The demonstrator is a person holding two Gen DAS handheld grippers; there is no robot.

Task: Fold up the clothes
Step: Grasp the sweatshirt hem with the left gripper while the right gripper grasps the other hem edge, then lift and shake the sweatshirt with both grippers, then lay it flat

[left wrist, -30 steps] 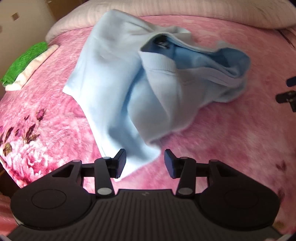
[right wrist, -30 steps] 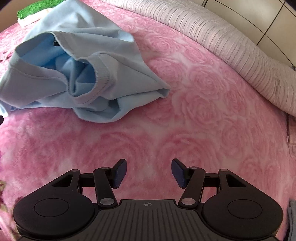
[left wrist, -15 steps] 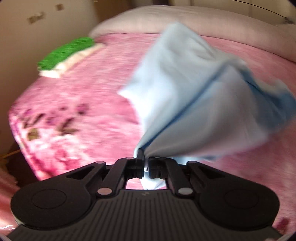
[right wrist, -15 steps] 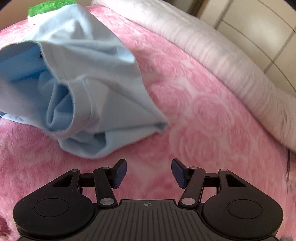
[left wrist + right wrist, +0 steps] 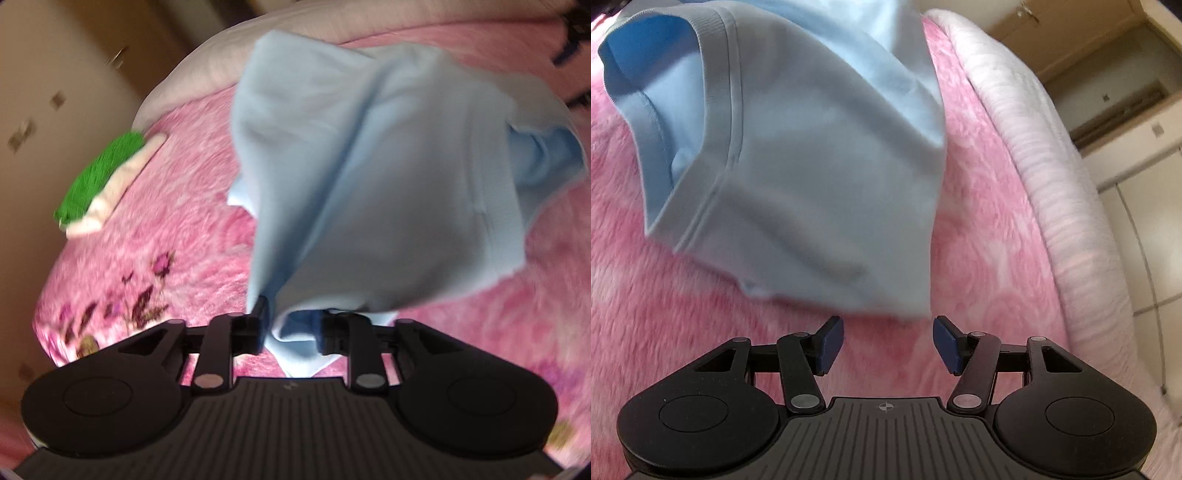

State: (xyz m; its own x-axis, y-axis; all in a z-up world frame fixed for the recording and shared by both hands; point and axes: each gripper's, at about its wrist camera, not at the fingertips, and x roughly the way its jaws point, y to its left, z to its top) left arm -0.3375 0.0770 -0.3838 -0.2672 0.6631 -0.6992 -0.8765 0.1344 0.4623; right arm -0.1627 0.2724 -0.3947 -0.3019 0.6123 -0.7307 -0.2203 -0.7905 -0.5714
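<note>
Left wrist view: my left gripper [image 5: 291,326] jaws stand apart, a blue shirt [image 5: 369,166] corner draped between them. Right gripper [image 5: 888,343] jaws gape below its hem. Soft, light, floppy; pinch hems.

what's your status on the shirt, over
Left gripper open, hem of light blue shirt draped between its fingers. Right gripper open and empty, just short of the shirt's near edge. Folded green cloth off to the side, nothing blocking.

Each view looks forward from just behind its own gripper, low and close over the bed [image 5: 177,229]. Both share the blue shirt [image 5: 369,184], the right from very near.
</note>
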